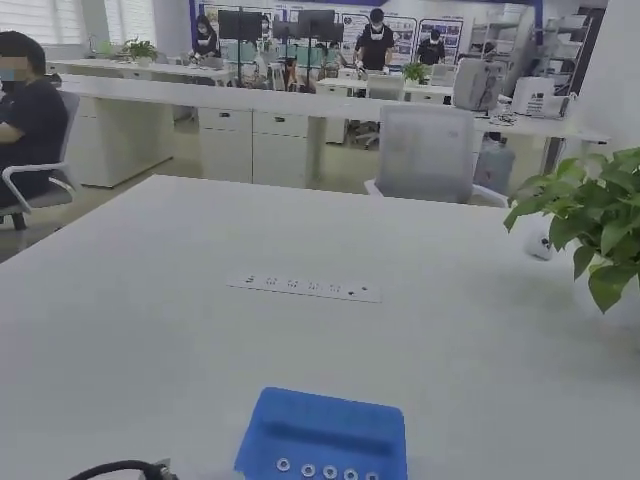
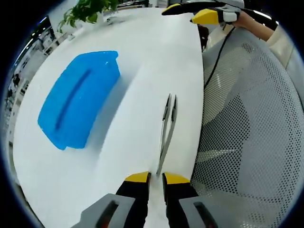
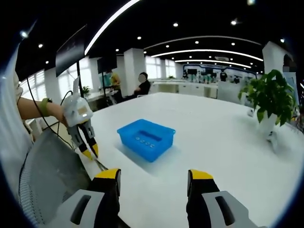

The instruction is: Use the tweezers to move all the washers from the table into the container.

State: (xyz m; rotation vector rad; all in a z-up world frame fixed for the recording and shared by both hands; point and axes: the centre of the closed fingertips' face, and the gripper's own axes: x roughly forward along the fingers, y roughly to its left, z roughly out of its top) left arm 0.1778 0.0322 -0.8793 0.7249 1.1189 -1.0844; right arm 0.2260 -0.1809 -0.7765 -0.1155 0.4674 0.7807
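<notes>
Found the blue container (image 1: 320, 435) standing on the white surface (image 1: 150, 330) at the near edge, about centre in the head view. Counted five washers (image 1: 328, 471) in a row on its floor, along the near wall, and confirmed washers inside it from the right gripper view too. Recorded the left gripper (image 2: 156, 178) at the near edge, left of the container, jaws narrow and closed on one end of the tweezers (image 2: 166, 128). Noted the tweezers running along that edge, free tips pointing toward the right gripper (image 3: 153, 175). Contact between tweezers and surface: not determinable. Recorded the right gripper with jaws wide apart and holding nothing, facing across the surface toward the container, which sits just left of the gap between the jaws in its own view. Noted a mesh chair (image 2: 256, 133) just off the near edge, below both grippers. Observed a socket strip (image 1: 305, 287) set flat in the surface beyond the container, well apart from it. Logged a plant (image 1: 590, 215) at the far right and a black cable (image 1: 115, 468) at the near left edge.
</notes>
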